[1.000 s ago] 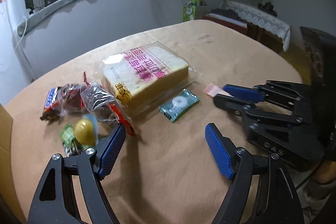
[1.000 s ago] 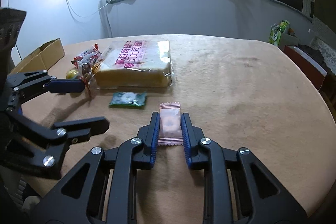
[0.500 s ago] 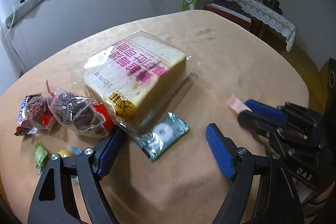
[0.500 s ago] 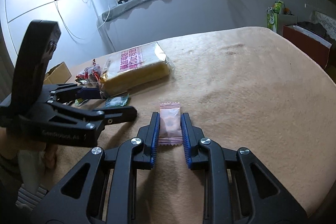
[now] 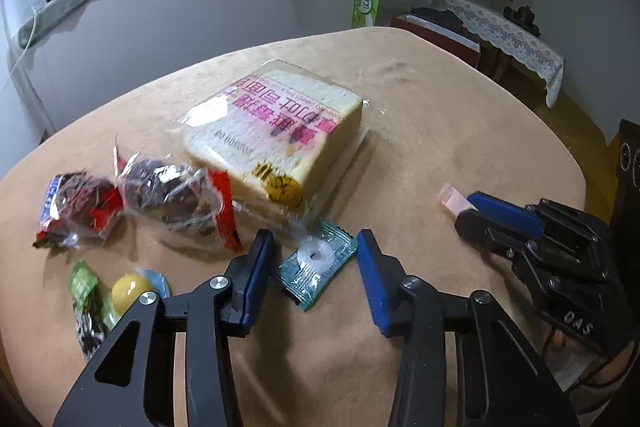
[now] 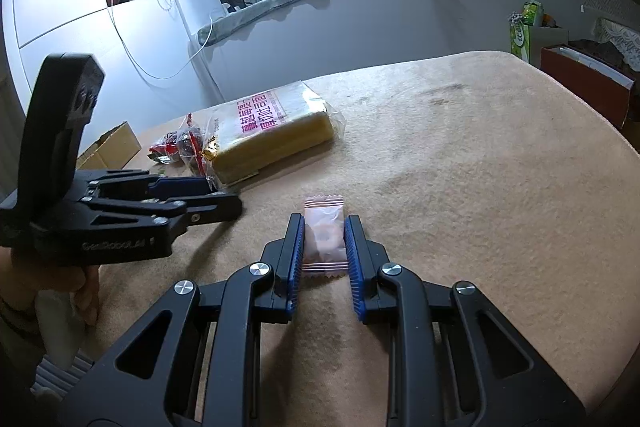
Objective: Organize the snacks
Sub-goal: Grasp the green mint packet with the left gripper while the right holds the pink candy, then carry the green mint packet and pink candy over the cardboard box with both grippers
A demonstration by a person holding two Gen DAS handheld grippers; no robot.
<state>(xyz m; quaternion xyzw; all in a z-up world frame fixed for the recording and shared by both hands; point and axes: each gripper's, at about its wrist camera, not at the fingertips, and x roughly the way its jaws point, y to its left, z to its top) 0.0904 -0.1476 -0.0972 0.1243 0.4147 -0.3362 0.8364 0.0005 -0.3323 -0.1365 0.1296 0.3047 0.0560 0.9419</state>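
Right claw [image 6: 323, 243] was clamped on a flat pink sachet [image 6: 324, 233], low centre of its frame, just over the fuzzy tan desk [image 6: 480, 187]. Left claw [image 5: 316, 275] gaped wide, straddling a crinkly teal sachet [image 5: 320, 265] at lower centre, beside the glossy-wrapped bread [image 5: 280, 143] block.

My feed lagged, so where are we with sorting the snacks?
Nothing looks sorted yet. The right gripper is shut on a pink wrapped candy; the open left gripper straddles the teal candy packet. The wrapped toast loaf and red-wrapped snacks lie loose on the tan table.
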